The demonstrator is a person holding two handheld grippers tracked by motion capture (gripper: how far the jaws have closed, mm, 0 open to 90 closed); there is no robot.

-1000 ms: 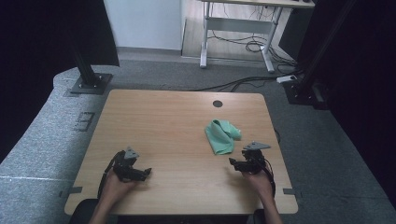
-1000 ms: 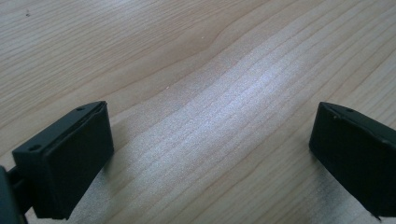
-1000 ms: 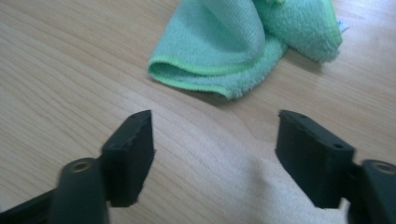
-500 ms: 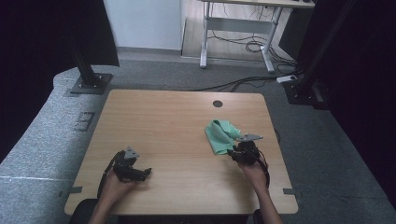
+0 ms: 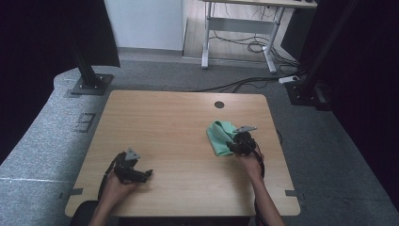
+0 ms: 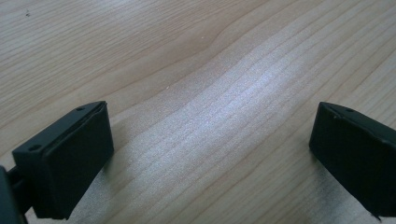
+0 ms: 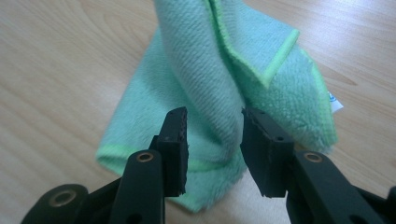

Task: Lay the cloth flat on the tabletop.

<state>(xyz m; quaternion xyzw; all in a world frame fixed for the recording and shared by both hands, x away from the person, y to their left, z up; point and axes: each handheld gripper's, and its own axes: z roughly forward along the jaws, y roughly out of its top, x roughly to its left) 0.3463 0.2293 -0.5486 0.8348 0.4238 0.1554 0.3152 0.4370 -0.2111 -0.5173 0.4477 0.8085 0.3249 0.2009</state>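
Forward from the table's near edge, the right gripper (image 5: pixel 234 147) has travelled to the green cloth (image 5: pixel 220 137), and its jaws have just been closing, then easing slightly; in the right gripper view they stand narrow around a raised fold of the cloth (image 7: pixel 219 88), pads close to pinching it. Nearer the person, the left gripper (image 5: pixel 141 174) rests well apart, jaws wide over bare wooden table (image 6: pixel 201 93). Cloth lies right of centre, long axis running away from the right jaws.

A mint-green cloth (image 7: pixel 219 84) with lighter green edging lies on the light woodgrain table (image 5: pixel 164 122).
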